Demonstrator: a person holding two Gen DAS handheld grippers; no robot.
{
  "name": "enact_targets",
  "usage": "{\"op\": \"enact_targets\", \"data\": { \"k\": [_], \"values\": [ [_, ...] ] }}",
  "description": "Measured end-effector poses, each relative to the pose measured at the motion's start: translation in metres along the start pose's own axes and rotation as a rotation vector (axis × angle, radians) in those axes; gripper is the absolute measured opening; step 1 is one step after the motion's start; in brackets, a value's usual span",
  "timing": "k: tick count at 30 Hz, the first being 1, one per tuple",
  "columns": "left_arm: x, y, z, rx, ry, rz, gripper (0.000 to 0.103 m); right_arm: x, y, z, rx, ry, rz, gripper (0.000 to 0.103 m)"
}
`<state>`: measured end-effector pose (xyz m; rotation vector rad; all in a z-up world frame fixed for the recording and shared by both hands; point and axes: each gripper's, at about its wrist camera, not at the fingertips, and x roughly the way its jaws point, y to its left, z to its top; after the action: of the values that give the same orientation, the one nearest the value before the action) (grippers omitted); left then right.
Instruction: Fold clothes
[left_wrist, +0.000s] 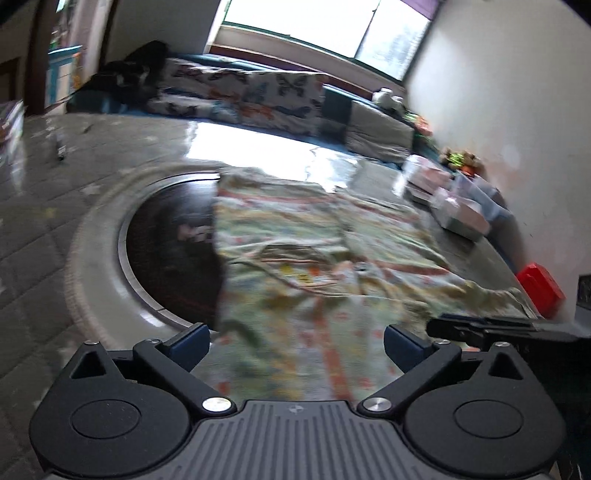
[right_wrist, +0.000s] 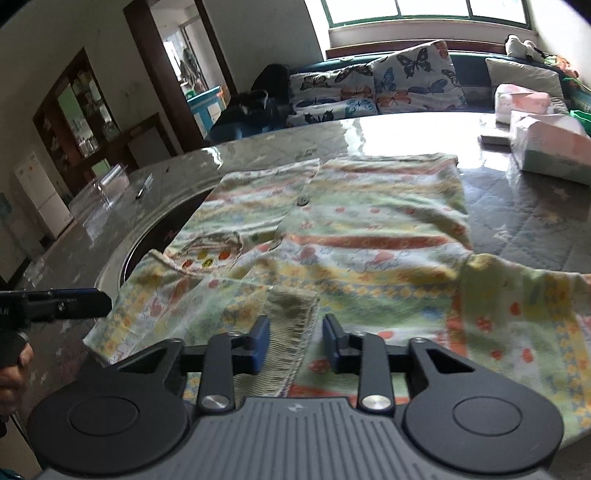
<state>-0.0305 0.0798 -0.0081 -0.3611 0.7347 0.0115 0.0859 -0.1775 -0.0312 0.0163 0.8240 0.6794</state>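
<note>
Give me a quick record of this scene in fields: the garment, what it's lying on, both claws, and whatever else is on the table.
garment: pastel striped floral button-up top, spread flat, ribbed cuff folded across the near part
surface: grey quilted table cover under glossy clear sheet, dark round inset partly under the garment
left claw: open, above the garment's near edge, holding nothing
right claw: open, fingers either side of the ribbed cuff, not closed on it
other items: pink-and-white tissue packs at far right, small red box at table edge
</note>
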Motion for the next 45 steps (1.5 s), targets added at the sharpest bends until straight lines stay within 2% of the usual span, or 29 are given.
{"op": "enact_targets", "data": {
  "k": [4, 12, 17, 24, 26, 32, 36, 40, 43, 45],
  "values": [
    [-0.003, 0.018, -0.003, -0.047, 0.002, 0.04, 0.103, -0.01, 0.008, 0.005, -0.033, -0.038, -0.027, 0.008],
    [-0.007, 0.032, -0.001, -0.069, -0.012, 0.082, 0.103, -0.039, 0.02, 0.019, -0.088, -0.148, -0.088, 0.007],
    [-0.004, 0.033, -0.001, -0.065, -0.01, 0.097, 0.103, -0.056, 0.017, 0.029, -0.105, -0.206, -0.156, 0.007],
    [0.002, 0.032, -0.001, -0.036, 0.007, 0.145, 0.103, -0.037, -0.001, 0.022, -0.059, -0.146, -0.209, 0.007],
    [0.003, 0.03, 0.002, -0.022, 0.004, 0.161, 0.103, -0.032, -0.005, 0.019, -0.045, -0.132, -0.212, 0.011],
    [0.011, 0.012, 0.013, 0.056, -0.029, 0.177, 0.103, -0.025, -0.003, 0.012, -0.058, -0.109, -0.178, 0.011],
    [0.027, -0.009, 0.016, 0.152, -0.036, 0.189, 0.103, -0.016, -0.004, 0.005, -0.045, -0.071, -0.159, 0.012],
    [0.047, -0.019, 0.014, 0.222, -0.029, 0.24, 0.102, -0.01, -0.009, 0.0, -0.029, -0.052, -0.157, 0.018],
    [0.063, -0.014, 0.013, 0.228, 0.0, 0.297, 0.102, -0.01, -0.012, -0.002, -0.031, -0.05, -0.146, 0.018],
    [0.066, -0.008, 0.013, 0.21, 0.004, 0.3, 0.103, -0.014, -0.013, -0.002, -0.024, -0.058, -0.139, 0.023]
  ]
}}
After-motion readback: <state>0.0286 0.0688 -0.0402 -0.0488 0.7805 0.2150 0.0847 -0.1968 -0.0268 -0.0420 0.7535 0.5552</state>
